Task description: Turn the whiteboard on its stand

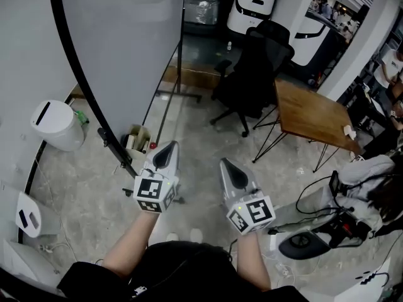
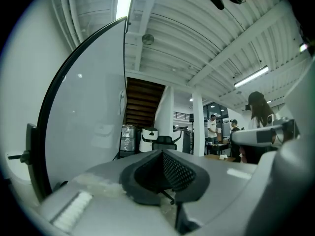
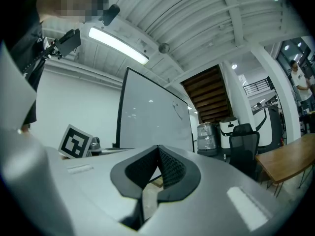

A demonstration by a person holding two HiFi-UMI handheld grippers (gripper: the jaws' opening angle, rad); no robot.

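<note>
The whiteboard [image 1: 119, 43] stands upright, ahead-left, its black edge nearer the left hand-held gripper [image 1: 167, 148]. That and the right hand-held gripper [image 1: 228, 166] are both closed, holding nothing

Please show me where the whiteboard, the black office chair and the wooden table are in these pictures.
whiteboard [image 1: 119, 49]: head view, on its grey board face.
black office chair [image 1: 263, 58]: head view, on its backrest.
wooden table [image 1: 312, 115]: head view, on a bare part of its top.

Office: whiteboard [image 1: 126, 43], swivel chair [image 1: 255, 68], desk [image 1: 313, 115]
</note>
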